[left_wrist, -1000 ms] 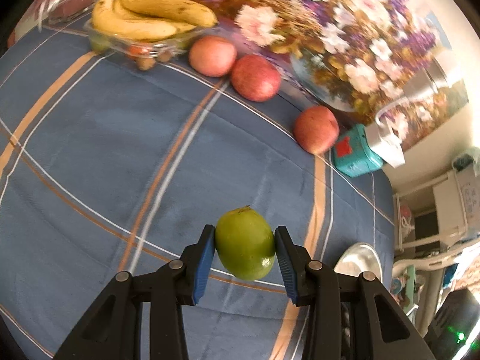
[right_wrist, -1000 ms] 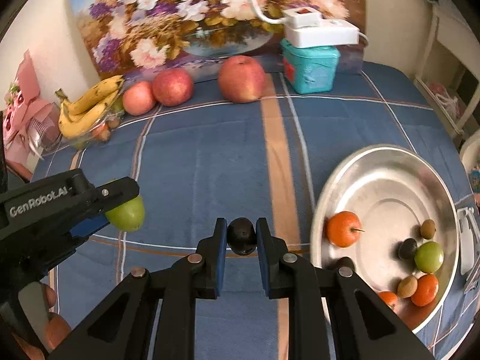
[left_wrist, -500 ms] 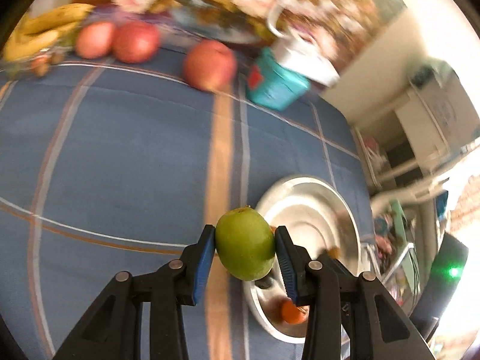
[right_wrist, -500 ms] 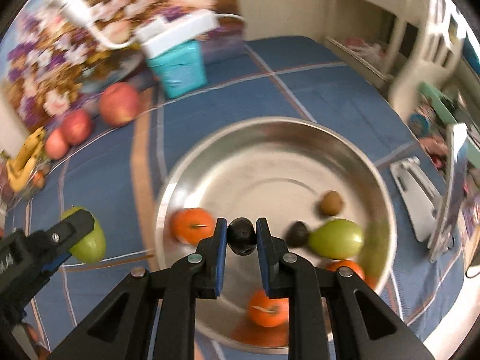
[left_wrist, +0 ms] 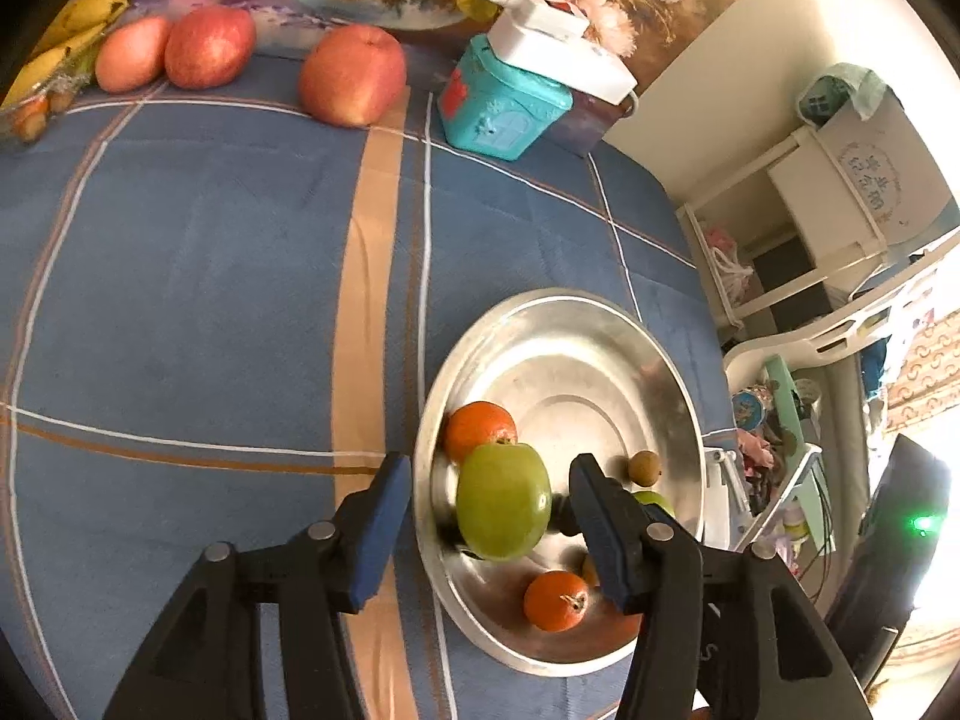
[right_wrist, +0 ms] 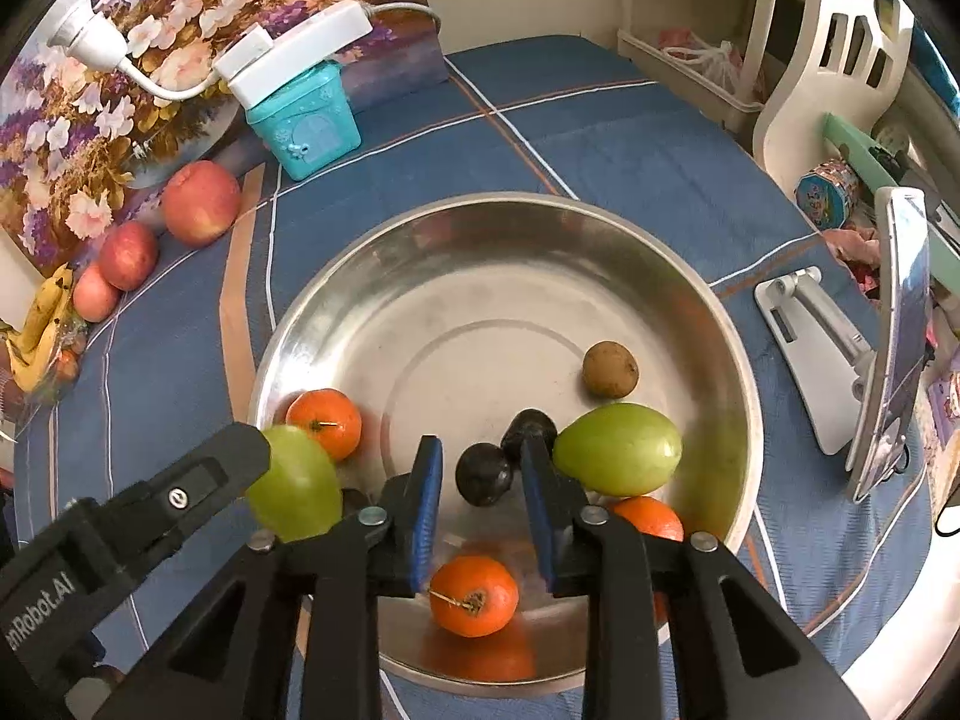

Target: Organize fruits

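Both grippers hang over the steel bowl [right_wrist: 420,276], also in the left wrist view [left_wrist: 600,330]. My left gripper [left_wrist: 491,516] is open; the green fruit [left_wrist: 503,501] sits loose between its pads, also seen in the right wrist view [right_wrist: 297,483]. My right gripper [right_wrist: 482,483] is open, with the dark plum [right_wrist: 483,474] free between its pads. The bowl holds a second green fruit [right_wrist: 618,449], another dark plum [right_wrist: 528,423], a brown fruit [right_wrist: 610,369] and three oranges [right_wrist: 327,420].
Three red apples [left_wrist: 354,75] and bananas [left_wrist: 66,42] lie at the table's far side before a flower painting. A teal box [left_wrist: 501,102] with a white power strip stands there. A phone stand [right_wrist: 840,354] and white chair are at the right.
Both grippers moved right from the open tablecloth to above the bowl. Both opened: the green fruit and the dark plum are no longer clamped.
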Motion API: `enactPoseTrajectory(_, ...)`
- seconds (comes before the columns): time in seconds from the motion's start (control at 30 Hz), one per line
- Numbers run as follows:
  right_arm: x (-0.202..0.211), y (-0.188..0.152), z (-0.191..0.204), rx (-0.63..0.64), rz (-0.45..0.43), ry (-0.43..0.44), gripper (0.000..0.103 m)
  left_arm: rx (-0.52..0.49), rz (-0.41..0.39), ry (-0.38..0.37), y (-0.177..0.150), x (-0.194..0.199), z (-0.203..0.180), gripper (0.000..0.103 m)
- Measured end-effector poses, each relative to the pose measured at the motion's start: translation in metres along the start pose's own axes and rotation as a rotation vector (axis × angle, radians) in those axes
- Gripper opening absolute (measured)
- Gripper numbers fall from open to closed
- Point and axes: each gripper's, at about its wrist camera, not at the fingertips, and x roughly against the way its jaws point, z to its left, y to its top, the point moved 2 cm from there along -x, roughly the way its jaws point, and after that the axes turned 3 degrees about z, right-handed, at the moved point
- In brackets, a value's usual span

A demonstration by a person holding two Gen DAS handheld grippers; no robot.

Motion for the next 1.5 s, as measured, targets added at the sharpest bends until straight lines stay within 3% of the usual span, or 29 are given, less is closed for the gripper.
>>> enactPoseTrajectory(0.1,0.005,-0.002,0.0,0.003,-0.008,-0.006,0.028,0.031,-0.006,0.016,0.0,0.007,0.01,0.06)
enactPoseTrajectory(0.13,0.008,-0.004,0.0,0.007,-0.01,-0.009,0.029,0.039,-0.012,0.031,0.0,0.01,0.013,0.065)
enactPoseTrajectory(0.17,0.009,-0.006,0.0,0.012,-0.013,-0.01,0.034,0.049,-0.024,0.062,0.0,0.014,0.018,0.069)
enactPoseTrajectory(0.2,0.011,-0.008,0.001,0.018,-0.015,-0.011,0.046,0.061,-0.039,0.095,0.0,0.02,0.024,0.076)
enactPoseTrajectory(0.27,0.013,-0.012,0.004,0.029,-0.018,-0.013,0.063,0.074,-0.058,0.145,-0.001,0.029,0.034,0.08)
enactPoseTrajectory(0.37,0.015,-0.021,0.01,0.059,-0.02,-0.018,0.069,0.083,-0.09,0.205,-0.006,0.044,0.048,0.095)
enactPoseTrajectory(0.4,0.015,-0.024,0.012,0.068,-0.022,-0.018,0.077,0.084,-0.107,0.233,-0.009,0.049,0.054,0.103)
enactPoseTrajectory(0.47,0.017,-0.031,0.016,0.082,-0.035,-0.019,0.087,0.07,-0.135,0.303,-0.016,0.059,0.065,0.103)
enactPoseTrajectory(0.57,0.023,-0.04,0.023,0.112,-0.061,-0.021,0.089,0.051,-0.142,0.4,-0.029,0.065,0.082,0.103)
enactPoseTrajectory(0.77,0.03,-0.062,0.041,0.174,-0.106,-0.012,0.09,0.026,-0.152,0.526,-0.049,0.075,0.096,0.103)
enactPoseTrajectory(1.03,0.038,-0.086,0.057,0.257,-0.116,-0.041,0.09,0.01,-0.182,0.595,-0.076,0.09,0.092,0.103)
enactPoseTrajectory(1.17,0.042,-0.093,0.057,0.263,-0.115,-0.035,0.09,-0.009,-0.169,0.679,-0.081,0.093,0.09,0.103)
enactPoseTrajectory(1.5,0.04,-0.093,0.055,0.262,-0.109,-0.037,0.09,0.012,-0.103,0.681,-0.084,0.088,0.098,0.103)
